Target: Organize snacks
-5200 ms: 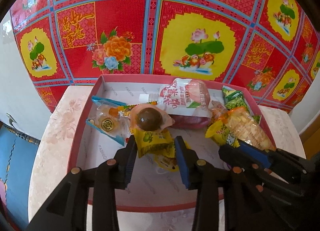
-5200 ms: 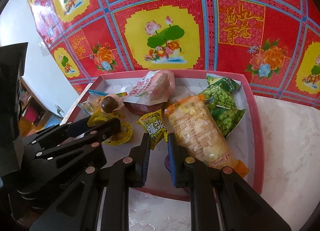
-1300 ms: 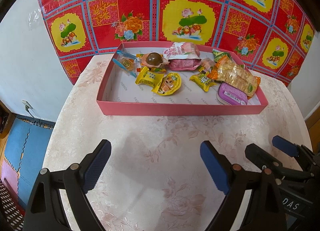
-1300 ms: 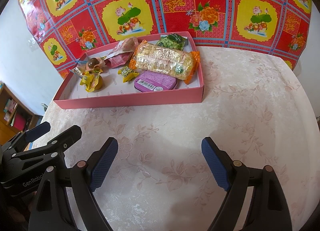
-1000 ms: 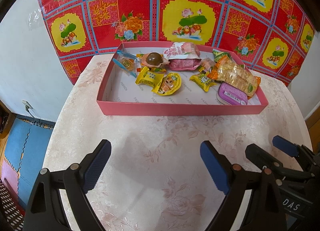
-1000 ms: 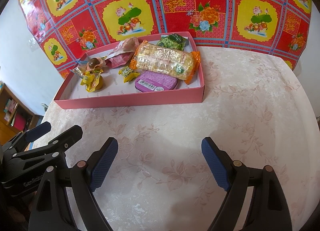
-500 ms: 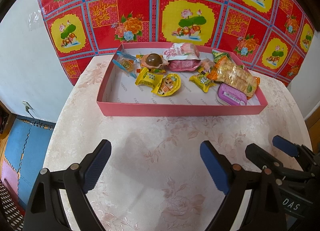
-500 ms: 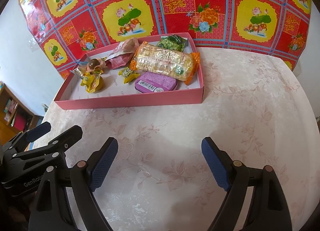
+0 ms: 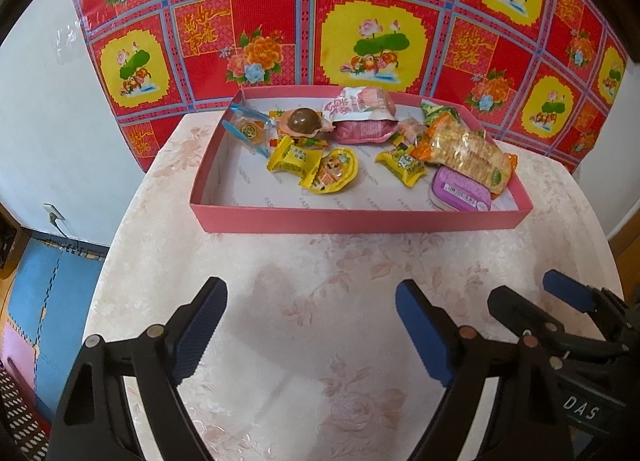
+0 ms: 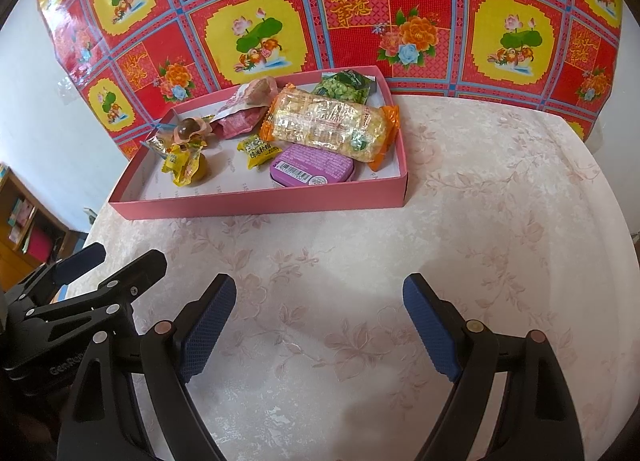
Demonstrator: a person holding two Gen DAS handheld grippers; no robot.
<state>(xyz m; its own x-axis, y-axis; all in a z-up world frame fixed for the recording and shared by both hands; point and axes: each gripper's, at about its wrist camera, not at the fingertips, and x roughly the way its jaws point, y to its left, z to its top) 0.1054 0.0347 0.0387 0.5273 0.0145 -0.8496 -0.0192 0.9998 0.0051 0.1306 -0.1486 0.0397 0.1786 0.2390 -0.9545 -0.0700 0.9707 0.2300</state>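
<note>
A pink shallow box (image 9: 360, 221) (image 10: 256, 203) stands at the far side of the round table and holds several snacks: a long cracker pack (image 9: 466, 151) (image 10: 328, 125), a purple tin (image 9: 460, 190) (image 10: 312, 170), yellow candy packets (image 9: 296, 159) (image 10: 258, 150), a pink pouch (image 9: 360, 103), a green pea bag (image 10: 342, 88) and a brown ball sweet (image 9: 301, 121). My left gripper (image 9: 310, 327) is open and empty, over the table well short of the box. My right gripper (image 10: 318, 327) is open and empty, beside it to the right.
The table (image 10: 500, 201) has a pale floral cloth. A red and yellow patterned sheet (image 9: 360, 21) hangs on the wall behind the box. A blue floor mat (image 9: 40, 285) lies below left, and a shelf (image 10: 24, 221) stands at the left.
Since 5.2 s ago both grippers have drawn back from inside the box and opened wide. Over the last second nothing has visibly moved.
</note>
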